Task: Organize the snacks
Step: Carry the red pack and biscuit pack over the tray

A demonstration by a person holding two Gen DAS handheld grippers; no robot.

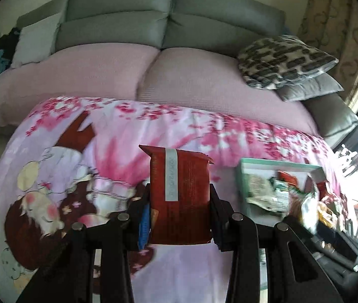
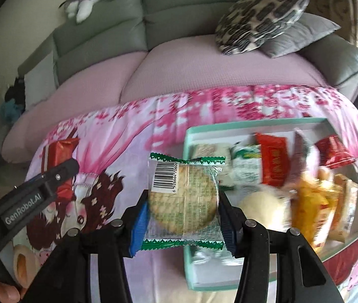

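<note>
My left gripper [image 1: 180, 199] is shut on a dark red snack packet [image 1: 180, 197], held upright above the pink cartoon blanket [image 1: 78, 156]. My right gripper [image 2: 182, 202] is shut on a clear-wrapped round cracker [image 2: 182, 199] with green crimped ends, held at the left rim of the mint-green tray [image 2: 187, 136]. The tray holds several snacks: red packets [image 2: 273, 161], a green-and-white packet [image 2: 246, 166] and yellow packets [image 2: 312, 202]. In the right wrist view the left gripper [image 2: 62, 174] with its red packet [image 2: 59, 151] is at the left. The tray also shows in the left wrist view [image 1: 248, 166].
A grey sofa [image 1: 166, 20] with pink seat covers stands behind the blanket. A leopard-print pillow [image 2: 259, 17] and a grey pillow [image 2: 302, 35] lie at its right end. A plush toy [image 2: 90, 0] lies on the sofa back.
</note>
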